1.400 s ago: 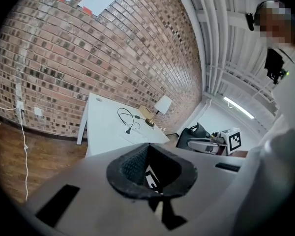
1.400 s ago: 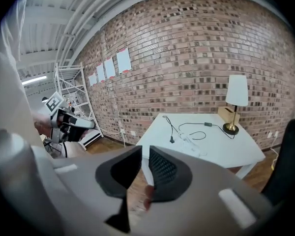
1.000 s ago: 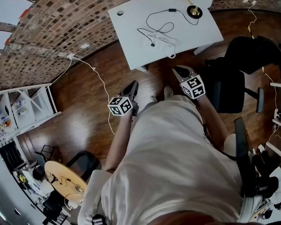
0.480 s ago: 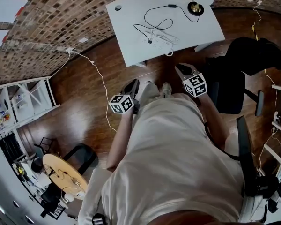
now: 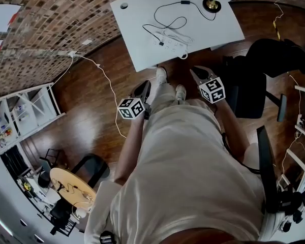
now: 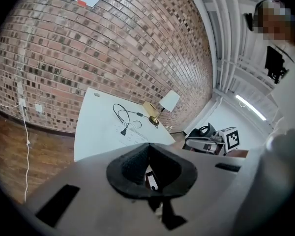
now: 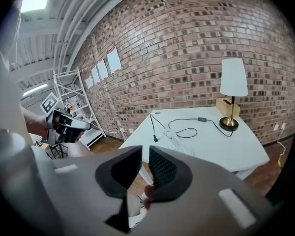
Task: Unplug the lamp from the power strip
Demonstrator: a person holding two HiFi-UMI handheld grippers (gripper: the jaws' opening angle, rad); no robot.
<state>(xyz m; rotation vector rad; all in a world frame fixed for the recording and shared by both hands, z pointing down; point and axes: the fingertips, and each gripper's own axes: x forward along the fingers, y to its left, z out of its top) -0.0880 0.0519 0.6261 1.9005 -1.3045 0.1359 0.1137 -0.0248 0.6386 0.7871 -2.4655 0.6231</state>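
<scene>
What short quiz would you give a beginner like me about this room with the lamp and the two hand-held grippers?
1. True or false: the right gripper has its jaws clamped on the white-shaded, brass-based lamp.
2. Where does that lamp stand? A: on the white rectangular table. B: on the wood floor. C: on the metal shelf.
3. Fill in: the wall behind the table is built of ____.

Key: 1 false, its jaws stand slightly apart with nothing between them, short of the table; 2 A; 3 brick.
</scene>
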